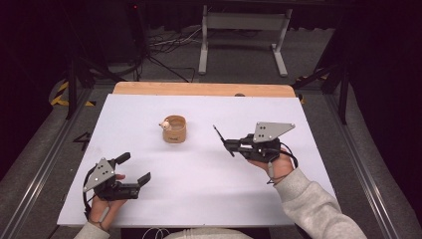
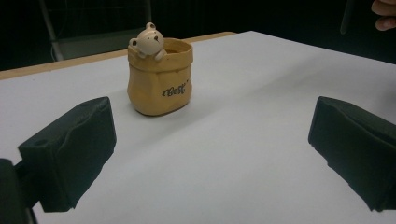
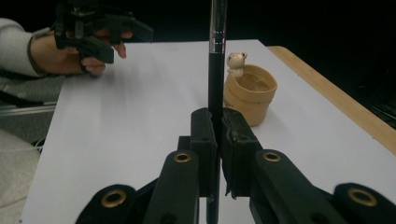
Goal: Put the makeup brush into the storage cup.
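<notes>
The right gripper (image 1: 225,143) is clamped on a black pen (image 3: 215,70), held above the white table (image 1: 209,199) to the right of the tan bear pot (image 1: 174,129) and clear of it. The pot stands upright near the middle of the table, a small bear figure (image 2: 148,39) at its rim. The left gripper (image 1: 133,169) rests near the table's front left with jaws spread wide, nothing between them.

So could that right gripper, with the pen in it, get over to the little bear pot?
Probably yes. The right gripper is shut on the pen, and only bare white table lies between it and the bear pot.
</notes>
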{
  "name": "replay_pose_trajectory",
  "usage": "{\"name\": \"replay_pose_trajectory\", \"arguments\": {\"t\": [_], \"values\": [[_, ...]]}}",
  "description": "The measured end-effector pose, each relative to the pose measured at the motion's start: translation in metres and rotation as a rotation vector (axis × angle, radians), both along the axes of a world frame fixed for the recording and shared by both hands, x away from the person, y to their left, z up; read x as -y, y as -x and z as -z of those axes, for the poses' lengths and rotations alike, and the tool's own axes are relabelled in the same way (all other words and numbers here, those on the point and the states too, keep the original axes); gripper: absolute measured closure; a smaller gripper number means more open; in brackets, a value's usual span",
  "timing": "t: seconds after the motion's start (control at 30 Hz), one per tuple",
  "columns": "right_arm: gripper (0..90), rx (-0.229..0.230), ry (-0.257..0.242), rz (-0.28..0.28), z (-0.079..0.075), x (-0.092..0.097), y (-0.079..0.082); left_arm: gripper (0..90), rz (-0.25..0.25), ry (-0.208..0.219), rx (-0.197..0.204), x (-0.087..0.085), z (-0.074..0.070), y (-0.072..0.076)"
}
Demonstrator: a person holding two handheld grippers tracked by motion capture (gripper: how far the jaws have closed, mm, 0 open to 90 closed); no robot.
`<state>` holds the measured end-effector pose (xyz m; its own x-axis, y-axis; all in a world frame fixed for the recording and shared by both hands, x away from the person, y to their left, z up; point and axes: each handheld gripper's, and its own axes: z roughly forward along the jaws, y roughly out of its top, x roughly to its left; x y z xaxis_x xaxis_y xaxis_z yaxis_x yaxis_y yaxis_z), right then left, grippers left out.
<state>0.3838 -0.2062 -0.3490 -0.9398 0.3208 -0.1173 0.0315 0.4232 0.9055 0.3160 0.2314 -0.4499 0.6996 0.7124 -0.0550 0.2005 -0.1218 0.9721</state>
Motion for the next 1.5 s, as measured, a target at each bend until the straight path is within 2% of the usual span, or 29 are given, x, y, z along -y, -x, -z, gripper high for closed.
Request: {"name": "replay_pose_trajectory", "arguments": {"t": [0.07,0.17,0.2,0.23,0.3,0.37,0.43,0.53,0.8,0.93,1.1,1.5], "values": [[84.1,0.001,-0.038,0.013,0.003,0.001,0.001,1.5,-0.001,0.001,-0.001,0.000,0.000,0.000],[84.0,0.004,-0.063,0.018,0.006,0.002,0.002,1.7,0.002,-0.003,-0.001,0.000,0.000,0.000],[84.0,0.007,-0.092,0.021,0.009,0.002,0.003,1.7,0.003,-0.003,-0.001,0.000,0.000,0.000],[84.0,0.007,-0.092,0.021,0.009,0.002,0.003,1.8,0.003,-0.003,-0.001,0.000,0.000,0.000],[84.0,0.043,-0.138,0.023,0.015,0.002,0.005,1.8,0.001,0.005,-0.004,0.000,0.000,0.000],[84.0,0.056,-0.163,0.027,0.019,0.002,0.006,1.8,0.005,0.002,-0.001,-0.001,0.000,0.000],[84.0,0.052,-0.172,0.030,0.020,0.001,0.006,1.8,0.005,0.002,0.000,-0.001,0.000,0.000],[83.9,0.043,-0.225,0.049,0.028,-0.001,0.007,1.8,0.004,0.003,0.001,-0.001,0.000,-0.001],[83.8,0.036,-0.316,0.096,0.046,-0.005,0.007,1.8,0.003,0.012,0.002,0.001,-0.001,-0.001],[83.8,0.039,-0.322,0.101,0.053,-0.007,0.007,1.8,0.006,0.013,-0.001,0.002,-0.002,-0.001],[83.8,0.041,-0.328,0.105,0.059,-0.011,0.008,1.8,0.021,0.038,0.006,0.004,-0.006,-0.003],[83.8,0.038,-0.337,0.105,0.066,-0.021,0.012,2.1,0.108,0.052,0.045,0.023,-0.031,-0.008]]}}
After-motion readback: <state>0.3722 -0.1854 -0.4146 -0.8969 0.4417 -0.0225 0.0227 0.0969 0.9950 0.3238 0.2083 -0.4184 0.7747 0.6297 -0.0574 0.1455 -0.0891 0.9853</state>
